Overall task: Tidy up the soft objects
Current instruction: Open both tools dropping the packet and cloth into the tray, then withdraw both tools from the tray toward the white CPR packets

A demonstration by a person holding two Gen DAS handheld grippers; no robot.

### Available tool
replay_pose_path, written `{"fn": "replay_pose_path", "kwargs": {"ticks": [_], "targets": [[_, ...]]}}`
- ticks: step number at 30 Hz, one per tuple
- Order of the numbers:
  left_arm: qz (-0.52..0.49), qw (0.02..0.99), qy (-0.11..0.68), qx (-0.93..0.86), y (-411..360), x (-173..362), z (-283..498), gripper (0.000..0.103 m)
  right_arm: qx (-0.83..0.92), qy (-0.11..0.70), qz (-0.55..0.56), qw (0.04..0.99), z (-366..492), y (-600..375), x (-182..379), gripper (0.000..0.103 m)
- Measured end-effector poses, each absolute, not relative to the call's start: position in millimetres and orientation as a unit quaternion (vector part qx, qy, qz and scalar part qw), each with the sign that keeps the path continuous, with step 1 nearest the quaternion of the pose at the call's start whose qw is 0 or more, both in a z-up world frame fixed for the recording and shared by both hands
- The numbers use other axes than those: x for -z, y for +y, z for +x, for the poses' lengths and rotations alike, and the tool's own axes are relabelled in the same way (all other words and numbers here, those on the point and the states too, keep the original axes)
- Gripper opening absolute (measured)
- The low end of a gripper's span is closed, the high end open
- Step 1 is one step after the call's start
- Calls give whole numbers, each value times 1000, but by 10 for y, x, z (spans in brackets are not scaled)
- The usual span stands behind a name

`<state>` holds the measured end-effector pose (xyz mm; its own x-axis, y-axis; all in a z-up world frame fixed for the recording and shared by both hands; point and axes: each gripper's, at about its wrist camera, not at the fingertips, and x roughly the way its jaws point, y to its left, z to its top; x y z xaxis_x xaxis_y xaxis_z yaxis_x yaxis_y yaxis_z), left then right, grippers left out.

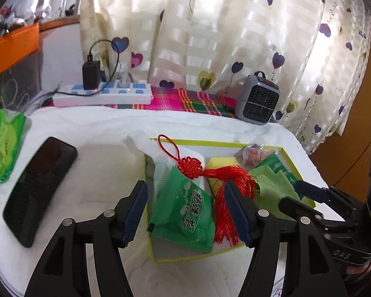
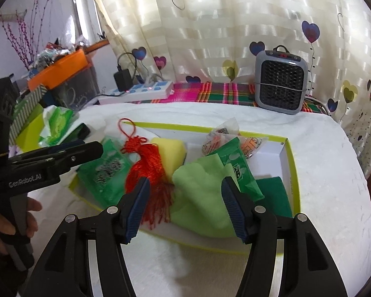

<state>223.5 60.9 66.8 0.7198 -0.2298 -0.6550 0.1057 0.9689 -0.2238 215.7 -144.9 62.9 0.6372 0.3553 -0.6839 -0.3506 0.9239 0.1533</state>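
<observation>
I see both jaws open, empty: left gripper over green packet, right gripper over light-green cloth, inside yellow-rimmed box. Red tassel beside cloth: limp, light; I'd pinch knot.

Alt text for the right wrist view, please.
Open right gripper hovers over a yellow-rimmed tray on a white towel, its jaws empty above a light green cloth and red tassel. The left gripper enters from the left.

Home bedroom; heart-print curtain; small heater
</observation>
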Motion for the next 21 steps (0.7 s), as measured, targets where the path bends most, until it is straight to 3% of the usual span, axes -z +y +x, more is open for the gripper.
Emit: {"fn": "replay_pose_path", "kwargs": {"ticks": [8, 21], "targets": [[-87, 926, 349, 114, 605, -807, 1854, 64, -249, 385, -7, 889, 1662, -1503, -705, 61], [-106, 911, 369, 147, 581, -641, 1322, 64, -296, 424, -37, 855, 925, -1363, -325, 61]]}}
